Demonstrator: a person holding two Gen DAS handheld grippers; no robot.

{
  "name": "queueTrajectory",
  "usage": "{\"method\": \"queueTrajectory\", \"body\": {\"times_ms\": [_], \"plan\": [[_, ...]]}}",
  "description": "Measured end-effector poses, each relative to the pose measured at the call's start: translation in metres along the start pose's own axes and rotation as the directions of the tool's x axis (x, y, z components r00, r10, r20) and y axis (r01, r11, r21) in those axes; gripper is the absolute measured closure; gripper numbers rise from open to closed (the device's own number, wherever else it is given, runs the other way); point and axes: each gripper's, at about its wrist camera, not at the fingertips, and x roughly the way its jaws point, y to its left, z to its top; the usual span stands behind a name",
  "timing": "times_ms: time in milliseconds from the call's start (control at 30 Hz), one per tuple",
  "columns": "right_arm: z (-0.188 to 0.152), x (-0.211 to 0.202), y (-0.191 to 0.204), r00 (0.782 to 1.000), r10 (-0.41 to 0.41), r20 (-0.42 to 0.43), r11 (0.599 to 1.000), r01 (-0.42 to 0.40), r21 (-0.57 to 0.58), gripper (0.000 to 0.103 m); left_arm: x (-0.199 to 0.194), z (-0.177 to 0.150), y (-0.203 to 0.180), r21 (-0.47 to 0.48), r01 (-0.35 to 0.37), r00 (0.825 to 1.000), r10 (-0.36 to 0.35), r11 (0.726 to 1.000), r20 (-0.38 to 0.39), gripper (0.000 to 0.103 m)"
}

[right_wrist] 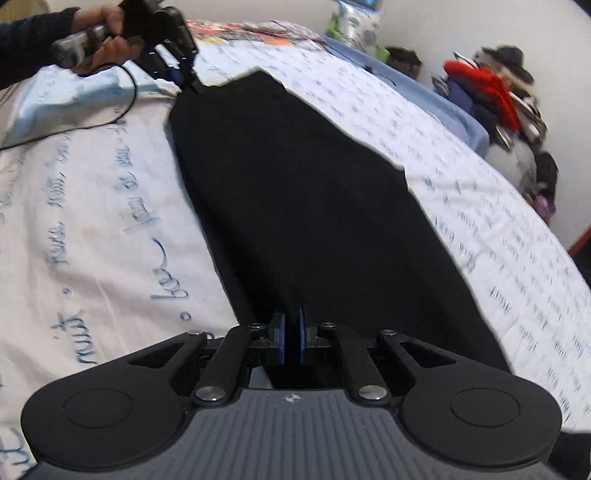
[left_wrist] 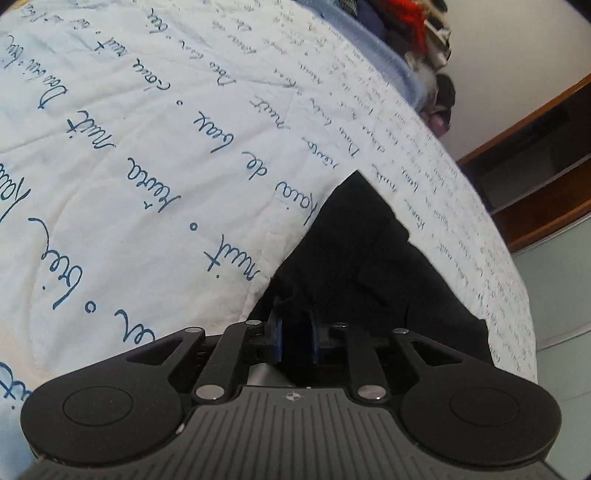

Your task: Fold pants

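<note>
- Pants (right_wrist: 295, 192), black, spread long and flat on a bed quilt (right_wrist: 110, 229) printed with blue handwritten script; one end at the near tongs, the other reaching to the far left corner of the right wrist view.
- Right tongs (right_wrist: 291, 341) narrowed on the near edge of the pants, blue pads (right_wrist: 282, 338) almost together with dark fabric between them.
- Left tongs (left_wrist: 295, 339) pinching a bunched corner of the same pants (left_wrist: 369, 266); blue pads (left_wrist: 279, 338) a little apart, cloth gathered thick between.
- From the right wrist view, left tongs (right_wrist: 188, 74) seen at the far end of the garment, gripped by a hand (right_wrist: 107, 33) in a dark sleeve, a thin black cable (right_wrist: 125, 107) trailing over the quilt beside it.
- Pants corner in the left wrist view rising to a point against the quilt (left_wrist: 147, 166), fabric creased near the grip.
- Pile of clothes (right_wrist: 495, 96), red and dark pieces, heaped at the far edge of the bed against a pale wall.
- Wooden shelf unit (left_wrist: 535, 177) beyond the bed edge in the left wrist view.
- Right wrist view slightly blurred along the right side.
</note>
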Motion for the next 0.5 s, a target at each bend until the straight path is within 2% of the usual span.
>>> {"method": "queueTrajectory", "body": {"times_ms": [33, 67, 133, 167, 200, 233, 267, 333, 400, 433, 500], "plan": [[-0.001, -0.002, 0.0, 1.0, -0.009, 0.016, 1.0, 0.009, 0.024, 0.094, -0.002, -0.002, -0.001, 0.01, 0.008, 1.0, -0.009, 1.0, 0.016, 0.076], [-0.002, -0.005, -0.001, 1.0, -0.016, 0.024, 0.999, 0.014, 0.052, 0.091, -0.005, -0.005, -0.002, 0.024, 0.021, 0.999, -0.022, 0.999, 0.034, 0.076], [-0.007, -0.015, -0.004, 0.999, -0.032, 0.043, 0.994, 0.028, 0.108, 0.07, -0.011, -0.012, -0.001, 0.05, 0.037, 0.997, -0.04, 0.998, 0.07, 0.076], [-0.012, -0.023, -0.008, 0.997, -0.041, 0.063, 0.989, 0.032, 0.142, 0.063, -0.013, -0.015, 0.001, 0.049, 0.051, 0.994, -0.056, 0.997, 0.09, 0.075], [-0.017, -0.031, -0.014, 0.995, -0.054, 0.078, 0.982, 0.039, 0.184, 0.042, -0.018, -0.018, 0.006, 0.034, 0.071, 0.991, -0.074, 0.997, 0.114, 0.074], [-0.023, -0.04, -0.022, 0.993, -0.069, 0.092, 0.972, 0.047, 0.229, 0.032, -0.02, -0.023, 0.01, 0.012, 0.095, 0.986, -0.095, 0.995, 0.14, 0.07], [-0.03, -0.052, -0.034, 0.99, -0.085, 0.117, 0.956, 0.048, 0.29, 0.032, -0.021, -0.028, 0.015, -0.006, 0.118, 0.979, -0.115, 0.993, 0.167, 0.064], [-0.043, -0.074, -0.066, 0.985, -0.094, 0.148, 0.911, 0.025, 0.412, 0.032, -0.019, -0.041, 0.021, 0.004, 0.143, 0.962, -0.14, 0.99, 0.235, 0.063], [-0.058, -0.096, -0.111, 0.981, -0.138, 0.138, 0.839, 0.041, 0.543, 0.032, -0.017, -0.057, 0.027, 0.046, 0.167, 0.931, -0.173, 0.985, 0.321, 0.062], [-0.066, -0.105, -0.137, 0.981, -0.153, 0.119, 0.789, 0.048, 0.613, 0.031, -0.016, -0.064, 0.026, 0.079, 0.167, 0.917, -0.184, 0.983, 0.355, 0.062], [-0.087, -0.116, -0.199, 0.985, -0.165, 0.055, 0.622, 0.061, 0.781, 0.029, -0.016, -0.064, 0.025, 0.079, 0.175, 0.91, -0.192, 0.981, 0.367, 0.06]]}}
